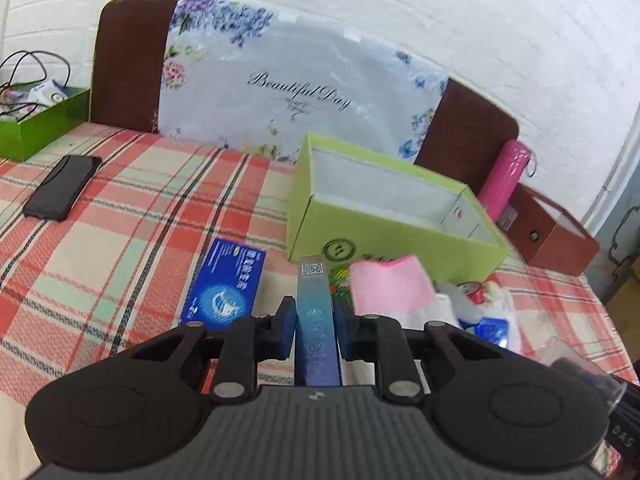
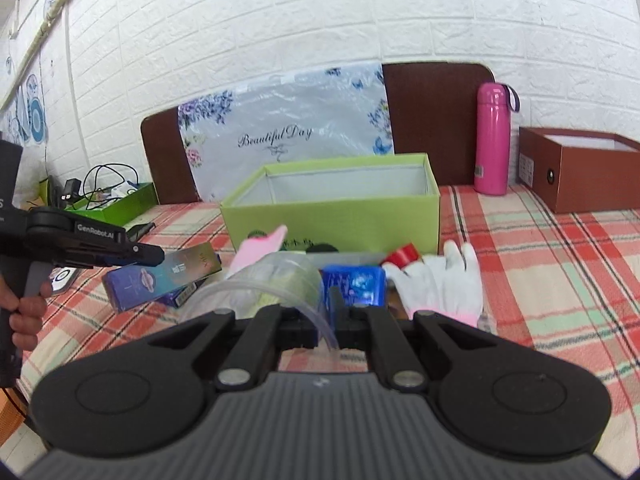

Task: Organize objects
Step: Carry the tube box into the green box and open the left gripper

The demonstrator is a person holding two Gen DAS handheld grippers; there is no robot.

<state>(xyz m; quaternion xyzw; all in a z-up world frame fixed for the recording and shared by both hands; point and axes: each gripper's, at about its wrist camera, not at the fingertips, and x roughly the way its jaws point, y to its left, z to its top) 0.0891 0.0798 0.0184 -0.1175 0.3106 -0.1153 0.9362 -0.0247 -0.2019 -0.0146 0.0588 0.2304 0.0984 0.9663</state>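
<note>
Near the middle of the bed [image 1: 120, 216], just in front of the open green box [image 2: 332, 216], both tongs are loaded. Left gripper [image 1: 316, 320] is clamped on a slim blue carton [image 1: 315, 320], its pads pressing the narrow sides so the carton sticks out forward toward the box; from the right wrist the same carton [image 2: 188, 266] shows clear of the plaid cover. Right gripper [image 2: 326, 320] has its jaws closed on the rim of a clear cup [image 2: 276, 280], pinching the thin wall – the cup lies tilted across the view. Loose things remain in a heap before the box: a flat blue pack [image 1: 224, 284], a pink cloth [image 1: 390, 284], a white glove [image 2: 444, 280], a red roll [image 2: 404, 254] and a blue pouch [image 2: 354, 282]. A phone [image 1: 60, 188] lies toward the left edge, a pink flask [image 2: 492, 140] and a brown box [image 2: 580, 176] at the far right corner. By my reading the step in hand is the carry – two items gripped and lifted, neither yet stowed. Next comes bringing each over the green box's near wall and lowering it inside before letting go; the carton is long, so it should go in along the box's length, and the cup's thin rim may slip or flex if tilted further.
</note>
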